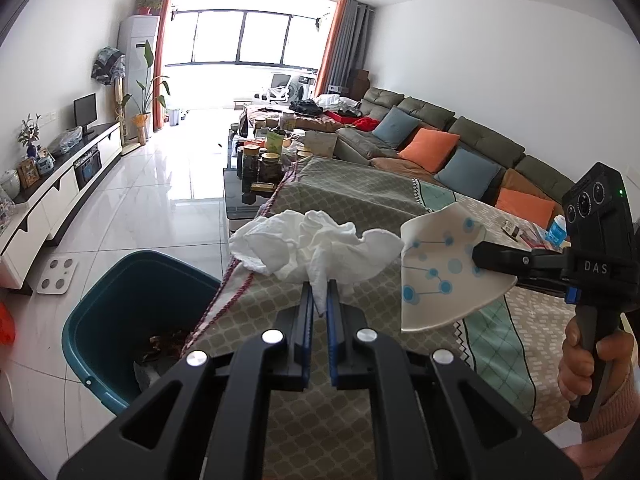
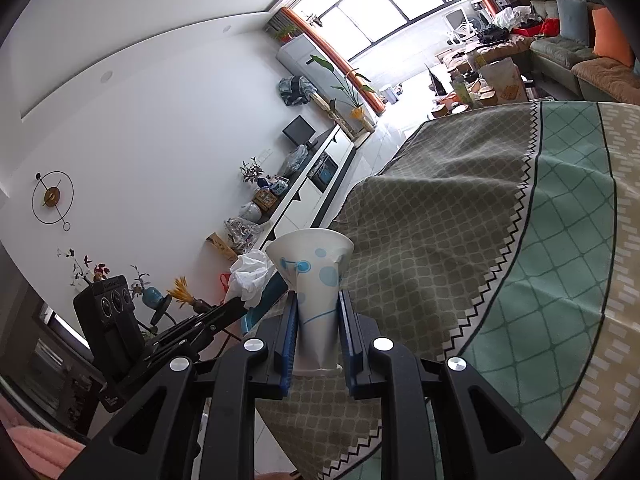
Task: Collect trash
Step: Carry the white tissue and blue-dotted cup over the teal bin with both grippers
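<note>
Left gripper [image 1: 320, 300] is clamped on a crumpled white tissue [image 1: 312, 246], soft and light, near the teal plastic bin [image 1: 120, 300]. Right gripper [image 2: 318, 328] squeezes a flimsy, crushable blue-dotted white paper cup [image 2: 316, 280] mid-wall above the patterned tablecloth [image 2: 460, 220].

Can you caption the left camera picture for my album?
Left gripper pinches a tissue beside the bin.

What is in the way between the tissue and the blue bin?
Nothing visible. The left claw is shut on the crumpled tissue above the table's edge, and the teal bin stands open on the floor, below and to the left.
</note>
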The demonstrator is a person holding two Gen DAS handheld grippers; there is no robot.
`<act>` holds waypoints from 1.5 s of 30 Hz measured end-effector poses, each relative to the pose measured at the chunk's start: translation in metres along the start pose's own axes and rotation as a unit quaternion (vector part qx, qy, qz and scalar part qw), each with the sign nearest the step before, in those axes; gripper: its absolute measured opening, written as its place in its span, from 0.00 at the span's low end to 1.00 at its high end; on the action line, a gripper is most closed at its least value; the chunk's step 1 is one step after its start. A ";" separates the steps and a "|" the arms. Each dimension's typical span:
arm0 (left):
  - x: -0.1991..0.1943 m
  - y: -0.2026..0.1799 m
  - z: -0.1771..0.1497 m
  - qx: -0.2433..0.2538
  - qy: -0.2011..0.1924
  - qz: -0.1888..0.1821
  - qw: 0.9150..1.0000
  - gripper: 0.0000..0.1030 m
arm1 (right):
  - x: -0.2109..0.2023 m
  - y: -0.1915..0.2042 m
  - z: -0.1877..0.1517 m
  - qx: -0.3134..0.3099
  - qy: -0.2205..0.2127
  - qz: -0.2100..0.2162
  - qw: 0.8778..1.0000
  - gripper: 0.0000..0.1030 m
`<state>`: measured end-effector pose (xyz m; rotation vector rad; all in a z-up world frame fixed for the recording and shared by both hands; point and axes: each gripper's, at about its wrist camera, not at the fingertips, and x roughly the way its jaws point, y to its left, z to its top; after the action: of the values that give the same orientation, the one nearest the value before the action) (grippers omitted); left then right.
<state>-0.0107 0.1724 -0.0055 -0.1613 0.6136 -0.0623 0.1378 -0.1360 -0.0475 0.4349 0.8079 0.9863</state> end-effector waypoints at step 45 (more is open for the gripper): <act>-0.007 0.026 -0.005 -0.040 -0.011 0.058 0.997 0.08 | 0.066 0.030 0.017 -0.018 0.051 0.036 0.998 0.19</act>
<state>-0.0194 0.1982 -0.0103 -0.2034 0.6024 0.0768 0.1540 -0.0634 -0.0433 0.3864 0.8705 1.0950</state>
